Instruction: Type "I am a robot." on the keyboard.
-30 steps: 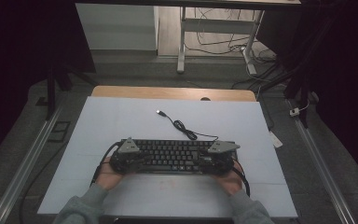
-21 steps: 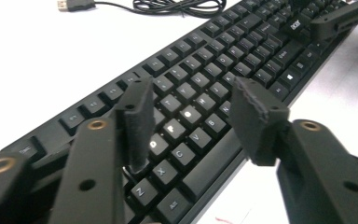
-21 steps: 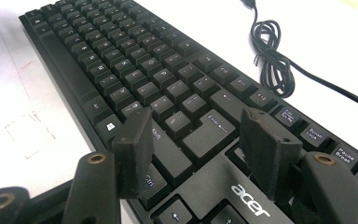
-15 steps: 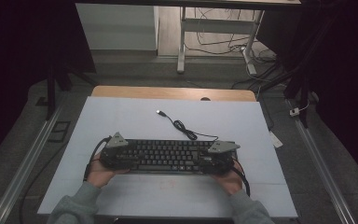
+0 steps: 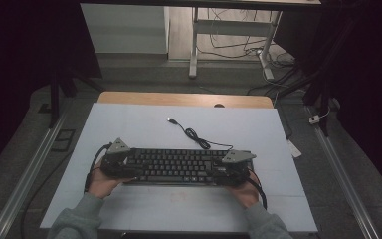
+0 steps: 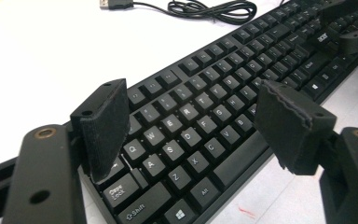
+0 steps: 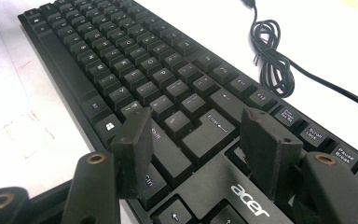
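A black Acer keyboard [image 5: 179, 167] lies flat on the white table top [image 5: 129, 124], with its cable [image 5: 194, 134] coiled behind it and ending in a loose USB plug [image 5: 170, 119]. My left gripper [image 5: 128, 168] is at the keyboard's left end. In the left gripper view its jaws [image 6: 191, 126] have just been opening and now stand wide. The keyboard [image 6: 205, 93] corner lies under them, untouched by the pads. My right gripper [image 5: 220, 174] is over the right end. Its jaws [image 7: 198, 149] are spread above the keys [image 7: 121, 60] around Enter, gripping nothing.
A strip of wooden table edge [image 5: 179, 98] runs along the far side. Metal rails [image 5: 25, 179] flank the table left and right. A desk frame [image 5: 194, 45] and floor cables stand beyond. The coiled cable [image 7: 270, 51] lies close behind the keyboard.
My left gripper has slid left off the keyboard's end and its jaws have opened. The keyboard and my right gripper have stayed where they were.
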A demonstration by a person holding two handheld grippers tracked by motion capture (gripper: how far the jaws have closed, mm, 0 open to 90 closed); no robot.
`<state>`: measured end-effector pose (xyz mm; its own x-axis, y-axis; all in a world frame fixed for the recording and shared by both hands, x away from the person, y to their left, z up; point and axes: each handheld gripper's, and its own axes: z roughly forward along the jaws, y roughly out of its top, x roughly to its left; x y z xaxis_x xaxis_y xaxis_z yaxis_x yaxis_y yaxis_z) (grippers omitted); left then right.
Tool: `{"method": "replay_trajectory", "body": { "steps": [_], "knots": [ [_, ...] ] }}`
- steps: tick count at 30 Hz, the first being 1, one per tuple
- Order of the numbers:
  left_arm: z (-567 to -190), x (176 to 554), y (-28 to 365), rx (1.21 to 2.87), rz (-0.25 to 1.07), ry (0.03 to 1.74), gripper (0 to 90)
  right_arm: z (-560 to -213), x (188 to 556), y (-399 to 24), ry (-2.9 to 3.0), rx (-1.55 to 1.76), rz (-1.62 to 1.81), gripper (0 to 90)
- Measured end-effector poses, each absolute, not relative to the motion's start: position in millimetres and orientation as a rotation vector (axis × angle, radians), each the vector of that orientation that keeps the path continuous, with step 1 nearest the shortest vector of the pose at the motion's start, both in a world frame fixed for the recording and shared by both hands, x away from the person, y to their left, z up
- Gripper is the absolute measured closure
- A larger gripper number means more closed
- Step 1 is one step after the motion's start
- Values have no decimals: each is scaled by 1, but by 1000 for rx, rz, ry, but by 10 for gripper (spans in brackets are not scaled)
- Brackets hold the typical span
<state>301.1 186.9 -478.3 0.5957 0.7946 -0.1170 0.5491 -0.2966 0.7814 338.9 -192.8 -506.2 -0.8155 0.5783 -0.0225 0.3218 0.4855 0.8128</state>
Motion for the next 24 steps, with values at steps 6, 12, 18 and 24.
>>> {"method": "replay_trajectory", "body": {
  "steps": [6, 12, 18, 24],
  "knots": [
    [-480, 303, 190, 1989, 387, 1075, 281, -507, 339, -193, 2445, 766, 1242, 442],
    [-487, 306, 192, 2014, 388, 1094, 297, -508, 340, -192, 2453, 764, 1238, 441],
    [-497, 310, 196, 2038, 369, 1111, 378, -509, 340, -191, 2455, 760, 1240, 440],
    [-500, 311, 198, 2039, 365, 1122, 487, -510, 340, -190, 2460, 758, 1229, 439]
  ]
}}
